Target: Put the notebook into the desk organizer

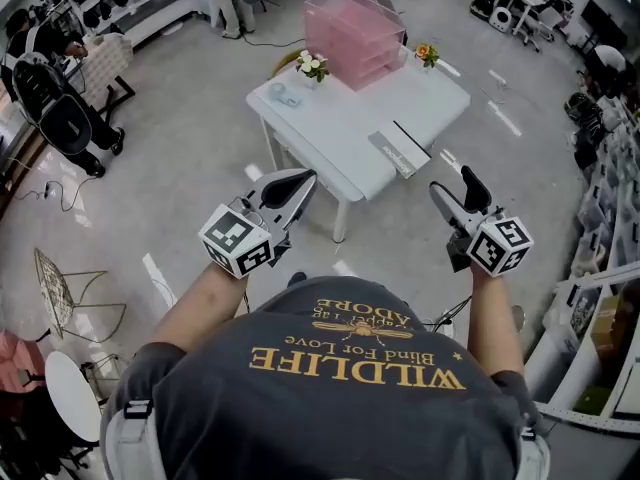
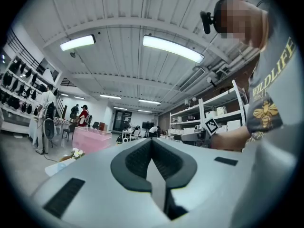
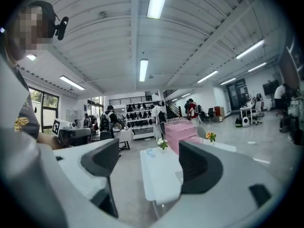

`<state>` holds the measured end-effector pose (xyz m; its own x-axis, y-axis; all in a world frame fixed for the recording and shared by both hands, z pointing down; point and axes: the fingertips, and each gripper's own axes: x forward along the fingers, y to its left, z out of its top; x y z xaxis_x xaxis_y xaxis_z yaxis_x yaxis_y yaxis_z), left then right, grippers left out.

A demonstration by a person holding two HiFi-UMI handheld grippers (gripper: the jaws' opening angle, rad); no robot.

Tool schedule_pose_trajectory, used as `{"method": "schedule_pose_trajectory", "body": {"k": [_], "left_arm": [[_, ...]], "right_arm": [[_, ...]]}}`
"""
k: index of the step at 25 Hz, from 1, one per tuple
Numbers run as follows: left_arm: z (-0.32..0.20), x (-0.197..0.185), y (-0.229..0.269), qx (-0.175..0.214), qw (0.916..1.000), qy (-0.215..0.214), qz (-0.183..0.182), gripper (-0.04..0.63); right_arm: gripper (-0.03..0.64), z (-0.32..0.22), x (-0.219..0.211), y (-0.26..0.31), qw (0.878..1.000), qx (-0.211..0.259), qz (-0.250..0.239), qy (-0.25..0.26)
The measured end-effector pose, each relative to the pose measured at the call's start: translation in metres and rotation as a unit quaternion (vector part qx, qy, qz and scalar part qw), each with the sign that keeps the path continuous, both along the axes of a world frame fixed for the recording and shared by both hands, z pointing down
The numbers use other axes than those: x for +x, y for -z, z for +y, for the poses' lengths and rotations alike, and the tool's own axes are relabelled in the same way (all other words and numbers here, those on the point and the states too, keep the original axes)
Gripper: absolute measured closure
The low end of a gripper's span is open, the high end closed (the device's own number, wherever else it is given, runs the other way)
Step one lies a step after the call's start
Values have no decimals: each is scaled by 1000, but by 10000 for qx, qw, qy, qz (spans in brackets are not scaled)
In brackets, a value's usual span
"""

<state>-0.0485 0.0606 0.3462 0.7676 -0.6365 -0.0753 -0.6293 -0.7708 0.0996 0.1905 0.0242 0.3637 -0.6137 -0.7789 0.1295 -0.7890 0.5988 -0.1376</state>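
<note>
A grey notebook (image 1: pixel 398 153) lies flat at the near right edge of a white table (image 1: pixel 340 128). At the table's far end stands the pink see-through desk organizer (image 1: pixel 355 36), which also shows small in both gripper views (image 2: pixel 94 139) (image 3: pixel 183 133). Both grippers hang in the air over the floor, short of the table. My left gripper (image 1: pixel 302 181) (image 2: pixel 152 148) is shut with nothing in it. My right gripper (image 1: pixel 457 194) (image 3: pixel 150 163) is open and empty, and the table (image 3: pixel 156 175) shows between its fingers.
On the table are a white flower pot (image 1: pixel 311 65), an orange flower pot (image 1: pixel 428 54) and a small pale blue object (image 1: pixel 285 95). A black chair (image 1: pixel 62 120) and a wire chair (image 1: pixel 68 288) stand at the left. Shelves (image 1: pixel 610 218) line the right side. People stand far back.
</note>
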Motion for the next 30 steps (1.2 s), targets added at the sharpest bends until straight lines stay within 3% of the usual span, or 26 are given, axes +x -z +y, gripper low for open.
{"method": "schedule_pose_trajectory", "body": {"k": [6, 16, 23, 30], "left_arm": [[-87, -37, 22, 134, 9980, -610, -91, 594], [-195, -61, 0, -50, 9949, -1011, 30, 594], [-237, -43, -9, -149, 9958, -901, -44, 594], [-285, 18, -23, -309, 9977, -579, -156, 594]], "right_arm": [[239, -67, -39, 13, 9989, -27, 84, -460], [239, -158, -55, -6, 9958, -256, 221, -853], [239, -205, -33, -19, 9962, -391, 186, -758], [239, -270, 20, -34, 9988, -345, 110, -328]]}}
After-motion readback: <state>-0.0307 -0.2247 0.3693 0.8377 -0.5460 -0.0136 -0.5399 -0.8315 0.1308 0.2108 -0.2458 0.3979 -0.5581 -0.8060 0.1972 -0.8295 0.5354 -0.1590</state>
